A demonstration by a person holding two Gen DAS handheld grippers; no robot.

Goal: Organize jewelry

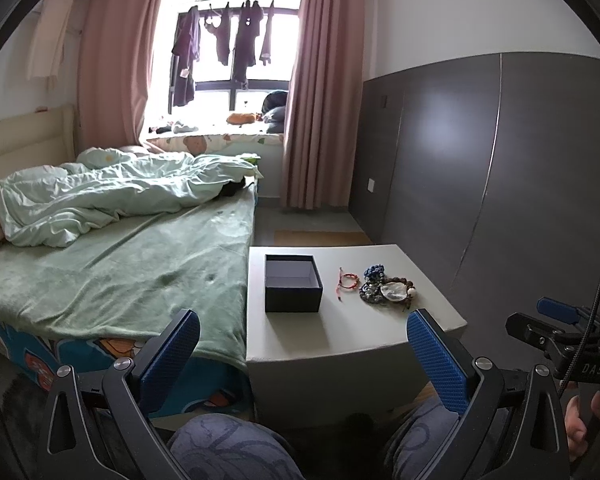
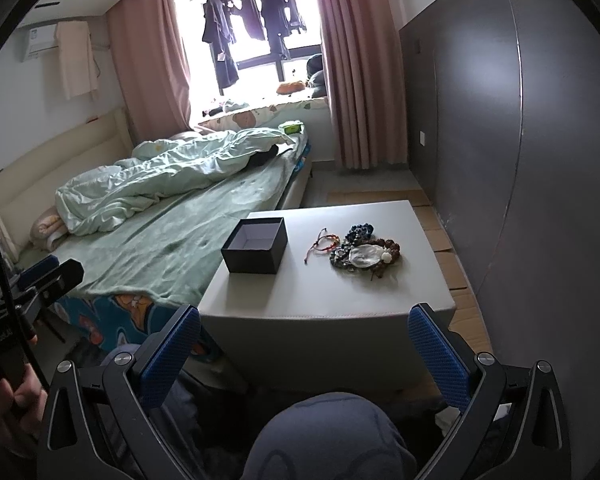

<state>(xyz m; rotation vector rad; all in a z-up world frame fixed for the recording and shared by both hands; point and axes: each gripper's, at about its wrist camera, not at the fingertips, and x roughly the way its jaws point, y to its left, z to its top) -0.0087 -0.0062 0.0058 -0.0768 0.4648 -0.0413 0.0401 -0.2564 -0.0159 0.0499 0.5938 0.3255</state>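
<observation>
green bed (image 1: pixel 132 264) fills the left of the scene; pale low table (image 2: pixel 340 300) stands just beside its near right corner. on the table, dark open box (image 2: pixel 256 250) sits left, apparently empty. right of it lies a red cord bracelet (image 2: pixel 323 243), then a heap of beaded jewelry (image 2: pixel 364 254), pieces overlapping, count unclear. left gripper (image 1: pixel 304 356) and right gripper (image 2: pixel 305 356) both hang near, short of the table, jaws spread wide, holding nothing. assessment: nothing boxed yet; the whole sorting remains.
</observation>
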